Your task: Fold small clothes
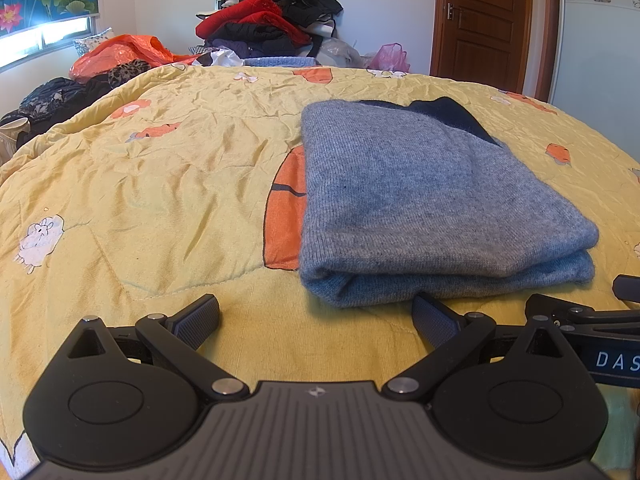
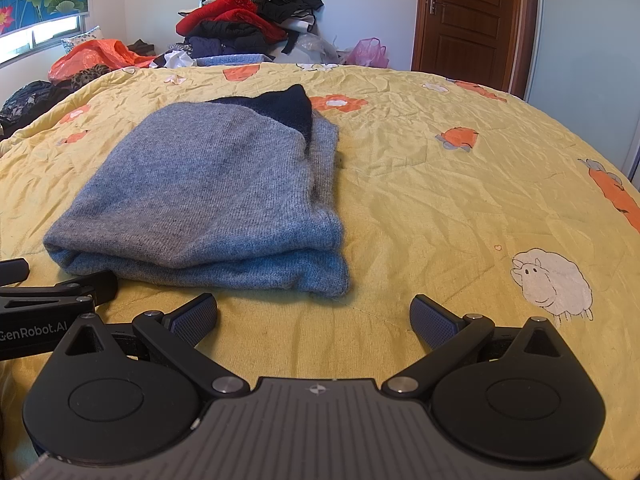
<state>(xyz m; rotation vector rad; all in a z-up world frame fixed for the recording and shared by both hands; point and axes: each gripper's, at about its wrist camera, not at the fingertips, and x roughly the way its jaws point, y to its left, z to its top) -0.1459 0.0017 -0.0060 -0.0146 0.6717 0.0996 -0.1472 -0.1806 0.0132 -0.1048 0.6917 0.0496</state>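
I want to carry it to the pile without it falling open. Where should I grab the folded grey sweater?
Probably pinch the grey sweater at its thick folded edge nearest you, coming in low from the front. All the layers stack there in a rounded roll, so one grip could catch them together. The far end, where the dark navy part shows, looks loose. Both the left gripper and right gripper are open.

— Where's the sweater (image 2: 208,196)?
— Folded on the bed (image 2: 440,184), towards its left side, dark collar at the far end.
— And the right tool (image 2: 314,318)?
— Spread wide, empty, just short of the sweater's near edge.
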